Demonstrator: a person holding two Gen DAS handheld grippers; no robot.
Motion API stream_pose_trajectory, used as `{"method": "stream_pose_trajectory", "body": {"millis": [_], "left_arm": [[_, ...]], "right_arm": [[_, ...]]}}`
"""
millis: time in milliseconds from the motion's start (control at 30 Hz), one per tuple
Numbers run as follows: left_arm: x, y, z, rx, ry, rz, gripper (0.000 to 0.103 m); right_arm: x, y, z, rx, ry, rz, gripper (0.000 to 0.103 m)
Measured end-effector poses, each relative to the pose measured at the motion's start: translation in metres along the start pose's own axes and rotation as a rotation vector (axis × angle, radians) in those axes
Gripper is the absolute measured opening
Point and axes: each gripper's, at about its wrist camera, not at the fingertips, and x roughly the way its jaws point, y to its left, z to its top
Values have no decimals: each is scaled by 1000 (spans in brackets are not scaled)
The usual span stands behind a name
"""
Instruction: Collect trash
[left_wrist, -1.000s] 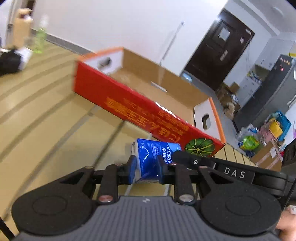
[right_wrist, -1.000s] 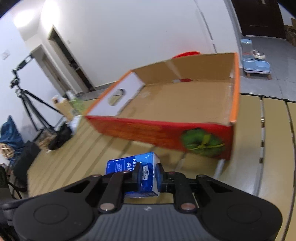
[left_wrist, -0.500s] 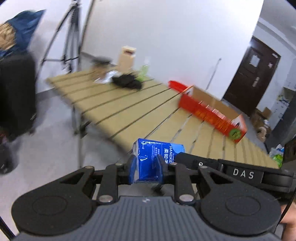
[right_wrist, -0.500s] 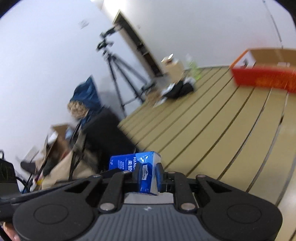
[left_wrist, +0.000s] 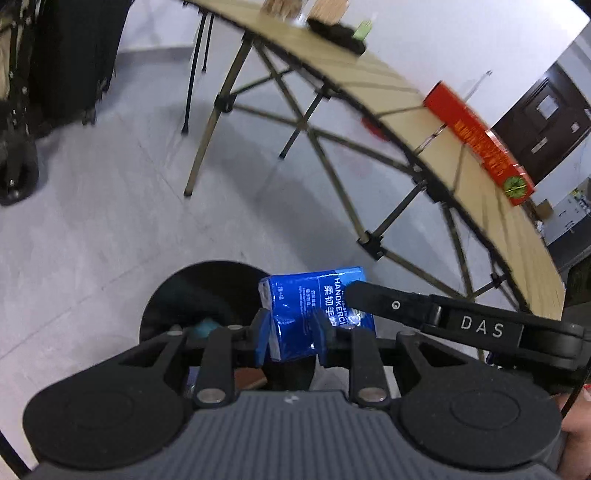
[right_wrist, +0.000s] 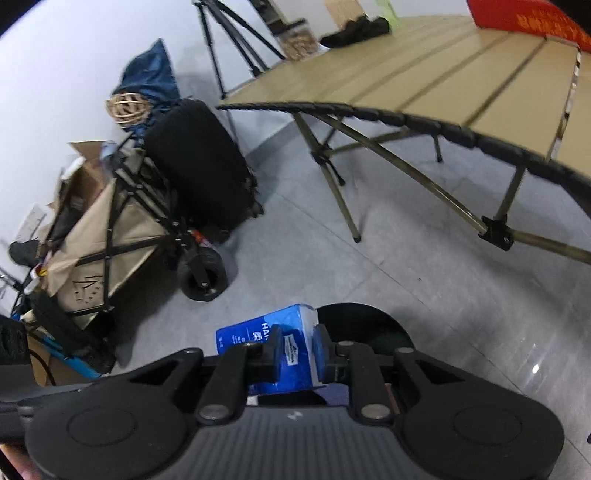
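Grippers carried blue tissue pack (left_wrist: 317, 314) from table to black bin (left_wrist: 199, 295).

Grey tiled floor (left_wrist: 92, 229) carries a round black bin (left_wrist: 199, 295) and a slatted tan folding tabletop (right_wrist: 443, 74) holding a long red cardboard box (left_wrist: 476, 140).

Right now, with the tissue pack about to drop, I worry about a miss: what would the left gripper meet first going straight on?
Probably the black bin, just ahead of the left gripper, whose opening jaws hold the blue tissue pack; depth is unclear.

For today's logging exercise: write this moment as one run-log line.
stage: drop-off | left tongs and right tongs: opening, blue tissue pack between both | below: black bin on floor
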Motion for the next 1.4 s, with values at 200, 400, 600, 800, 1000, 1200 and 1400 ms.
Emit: {"method": "stream_pose_trajectory", "body": {"millis": [200,400,600,800,1000,1200,1400], "left_arm": [[85,20,27,91,134,143,46],[129,54,25,63,262,304,54],[126,48,30,125,242,313,66],[128,42,30,138,247,304,69],[117,34,24,159,225,327,70],[40,-10,2,296,-37,343,76],[-71,-47,-64,308,-284,314,76]], "right_arm": [[68,-47,18,30,116,-105,37],[106,-62,11,1,247,-97,38],[112,-50,9,-90,289,-105,44],[109,-50,8,-121,292,-123,52],[105,-39,3,-180,278,-159,52],[22,-10,-4,-222,61,-166,52],[-115,12,-46,-246,-224,-256,52]]}}
